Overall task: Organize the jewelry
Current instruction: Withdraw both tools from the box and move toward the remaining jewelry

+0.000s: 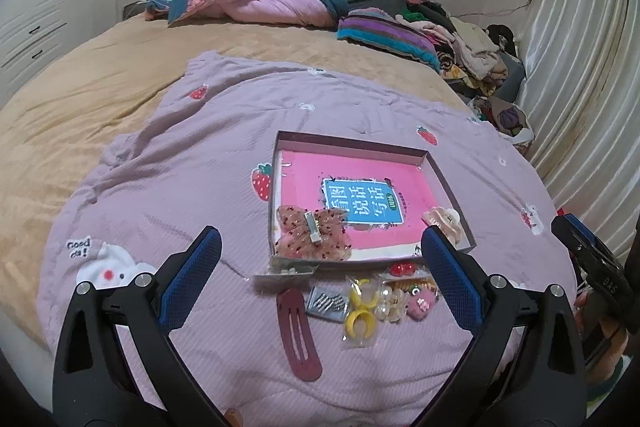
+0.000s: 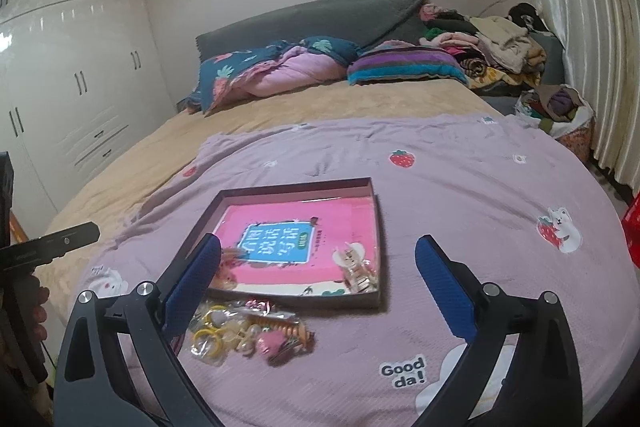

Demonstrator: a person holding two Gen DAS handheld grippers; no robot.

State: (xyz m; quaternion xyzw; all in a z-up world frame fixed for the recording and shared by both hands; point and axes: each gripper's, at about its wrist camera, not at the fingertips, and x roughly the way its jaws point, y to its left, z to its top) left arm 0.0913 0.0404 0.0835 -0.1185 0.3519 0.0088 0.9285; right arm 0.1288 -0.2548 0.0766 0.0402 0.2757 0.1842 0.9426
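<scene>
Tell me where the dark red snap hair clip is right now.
In the left wrist view the dark red snap clip lies flat on the purple blanket, outside the box, just left of the yellow rings.

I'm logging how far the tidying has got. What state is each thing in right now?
Left gripper: open, holding nothing.
Right gripper: open, holding nothing.
Box: lidless, a pink book flat inside.
Bow clip: in the box's near corner.
Claw clip: in the box's other near corner.
Snap clip: flat on the blanket, outside the box.
Yellow rings: bagged, outside the box.
</scene>
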